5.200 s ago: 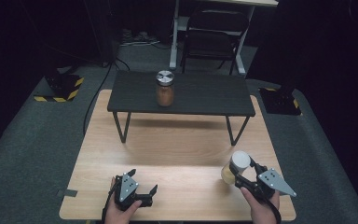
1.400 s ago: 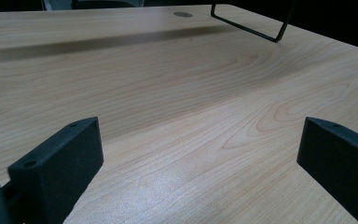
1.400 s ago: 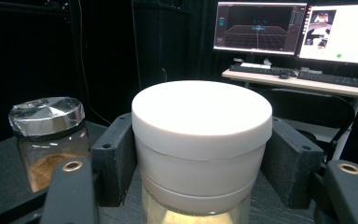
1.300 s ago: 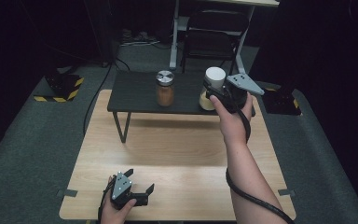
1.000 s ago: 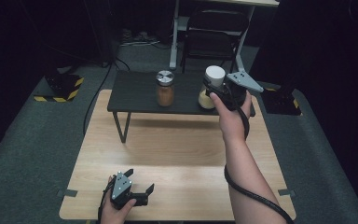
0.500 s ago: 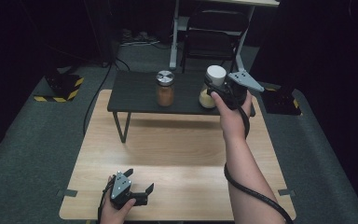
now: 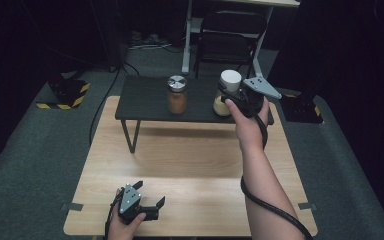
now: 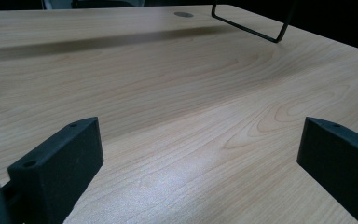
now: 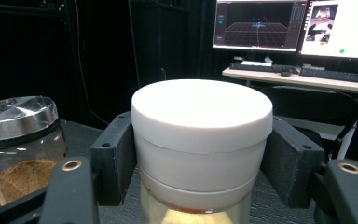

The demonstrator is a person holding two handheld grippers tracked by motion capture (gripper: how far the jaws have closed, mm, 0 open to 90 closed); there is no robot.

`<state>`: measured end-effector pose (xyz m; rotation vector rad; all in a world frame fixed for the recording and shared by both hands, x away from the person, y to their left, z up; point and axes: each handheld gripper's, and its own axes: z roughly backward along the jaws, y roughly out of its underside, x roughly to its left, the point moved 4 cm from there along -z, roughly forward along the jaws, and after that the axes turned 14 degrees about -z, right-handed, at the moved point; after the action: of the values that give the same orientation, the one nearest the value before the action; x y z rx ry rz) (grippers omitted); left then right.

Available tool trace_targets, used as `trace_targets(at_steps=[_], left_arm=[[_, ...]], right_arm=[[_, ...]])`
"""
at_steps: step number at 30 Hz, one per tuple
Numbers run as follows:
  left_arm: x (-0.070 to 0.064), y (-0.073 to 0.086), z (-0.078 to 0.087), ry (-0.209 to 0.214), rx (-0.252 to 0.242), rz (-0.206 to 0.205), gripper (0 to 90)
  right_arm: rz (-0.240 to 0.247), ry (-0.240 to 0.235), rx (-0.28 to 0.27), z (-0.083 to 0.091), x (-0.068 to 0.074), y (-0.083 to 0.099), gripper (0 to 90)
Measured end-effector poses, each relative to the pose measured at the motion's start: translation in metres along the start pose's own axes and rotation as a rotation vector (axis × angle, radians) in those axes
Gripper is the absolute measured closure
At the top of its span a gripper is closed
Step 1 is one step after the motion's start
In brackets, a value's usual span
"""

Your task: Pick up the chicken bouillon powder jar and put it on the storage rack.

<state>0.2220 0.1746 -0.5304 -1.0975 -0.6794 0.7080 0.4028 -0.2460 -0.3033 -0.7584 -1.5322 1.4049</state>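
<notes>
Pale wood grain lay under the left gripper (image 7: 147,206), jaws spread on nothing, low on the table (image 7: 200,170). Farther off, the right gripper (image 9: 200,154) clamped the round white-lidded jar (image 9: 199,140) at the black shelf (image 7: 145,100), beside one steel-lidded glass jar (image 7: 177,94): two jars.

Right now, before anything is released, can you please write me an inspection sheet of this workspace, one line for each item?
Surface: pale wooden table, with a low black shelf on wire legs at its far end.
Job's things: white-lidded jar with pale contents, at the shelf's right part; whether it rests on the shelf cannot be told. Metal-lidded jar of brown powder stands on the shelf.
Clutter: nothing seen.
Grippers: right gripper shut on the white-lidded jar; left gripper open, low over the table's near edge.
Cables: one trails along the right forearm.
Surroundings: grey carpet, a chair, lit monitors on a desk.
</notes>
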Motion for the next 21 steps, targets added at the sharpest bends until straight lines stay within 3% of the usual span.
trace_targets(at_steps=[13,21], left_arm=[[0.0006,0.0002,0.0000,0.001,-0.001,0.005,0.4],[0.0013,0.0004,0.0000,0.002,-0.002,0.008,0.4]], right_arm=[[-0.004,-0.004,0.010,-0.0002,-0.0008,-0.0026,33.7],[-0.009,-0.001,0.003,0.0001,-0.0012,-0.0018,25.5]])
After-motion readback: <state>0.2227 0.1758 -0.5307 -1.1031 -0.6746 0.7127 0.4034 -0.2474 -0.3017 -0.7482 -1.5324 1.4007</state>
